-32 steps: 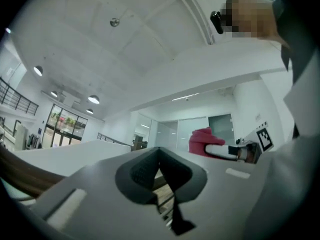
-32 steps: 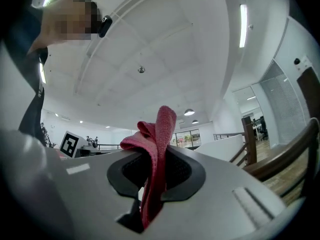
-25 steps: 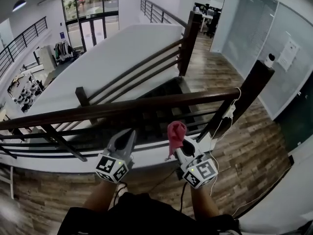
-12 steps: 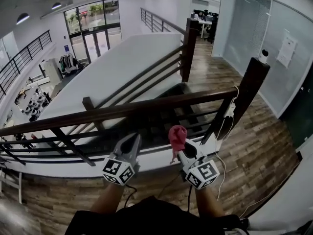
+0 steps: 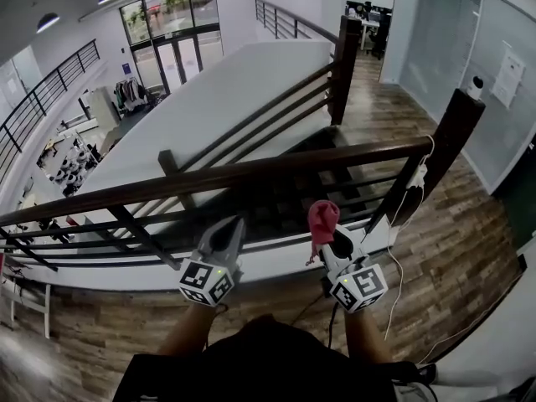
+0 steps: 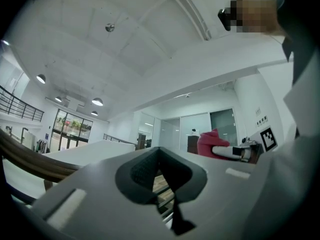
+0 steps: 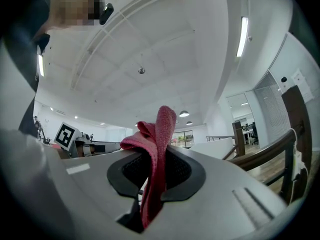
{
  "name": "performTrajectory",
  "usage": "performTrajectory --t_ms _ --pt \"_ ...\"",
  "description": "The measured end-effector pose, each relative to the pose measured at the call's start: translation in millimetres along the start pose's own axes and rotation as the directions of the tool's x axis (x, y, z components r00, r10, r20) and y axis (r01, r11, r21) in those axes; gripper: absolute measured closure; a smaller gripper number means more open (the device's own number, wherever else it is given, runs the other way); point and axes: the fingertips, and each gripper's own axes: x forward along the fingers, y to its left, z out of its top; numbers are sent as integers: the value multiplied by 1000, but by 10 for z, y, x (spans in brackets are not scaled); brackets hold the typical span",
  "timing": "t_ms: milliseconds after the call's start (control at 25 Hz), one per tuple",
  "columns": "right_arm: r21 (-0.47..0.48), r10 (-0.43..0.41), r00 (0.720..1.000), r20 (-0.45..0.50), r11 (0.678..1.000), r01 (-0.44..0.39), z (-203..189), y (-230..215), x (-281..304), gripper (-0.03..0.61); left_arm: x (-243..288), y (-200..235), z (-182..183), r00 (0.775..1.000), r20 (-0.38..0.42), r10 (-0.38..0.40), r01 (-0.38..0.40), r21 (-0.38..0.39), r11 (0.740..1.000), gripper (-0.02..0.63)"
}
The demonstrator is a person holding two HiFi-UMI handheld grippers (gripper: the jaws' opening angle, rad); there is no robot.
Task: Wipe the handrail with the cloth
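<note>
A dark wooden handrail [image 5: 251,172] runs across the head view in front of me, ending at a dark post [image 5: 440,153] on the right. My right gripper [image 5: 328,224] is shut on a red cloth [image 5: 322,219], which sticks up from its jaws, also clear in the right gripper view as a red cloth [image 7: 156,149]. It hangs a little below and short of the rail. My left gripper [image 5: 226,235] is beside it on the left, shut and holding nothing. The left gripper view shows the rail [image 6: 25,156] at the left and the red cloth [image 6: 212,141] to the right.
Lower rails and slanted balusters [image 5: 134,229] run under the handrail. Beyond it a stairwell [image 5: 293,191] drops away beside a white wall [image 5: 218,90]. Wood floor [image 5: 452,249] spreads to the right, with a white cable [image 5: 402,249] hanging by the post. An atrium lies far left.
The head view has shifted, so rail and post now sit slightly right and higher. Both grippers have moved a little right and stay below the rail, the cloth still clamped.
</note>
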Motion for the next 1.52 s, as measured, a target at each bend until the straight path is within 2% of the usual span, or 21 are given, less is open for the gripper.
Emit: performTrajectory --t_ms 480,760,1080,1520 --pt "19 -43 999 -3 999 43 -138 -43 21 529 -166 356 -107 999 13 48 -47 -32 998 614" --pt "8 -38 999 -34 999 38 -216 23 91 531 -191 428 -96 998 18 61 -61 -29 998 614" --pt "10 -51 998 -39 999 51 -230 -59 106 531 -175 526 -129 997 22 74 -73 -64 995 614" --pt "20 -54 998 -37 998 55 -247 -32 131 531 -186 538 -168 998 24 66 -65 -71 995 614"
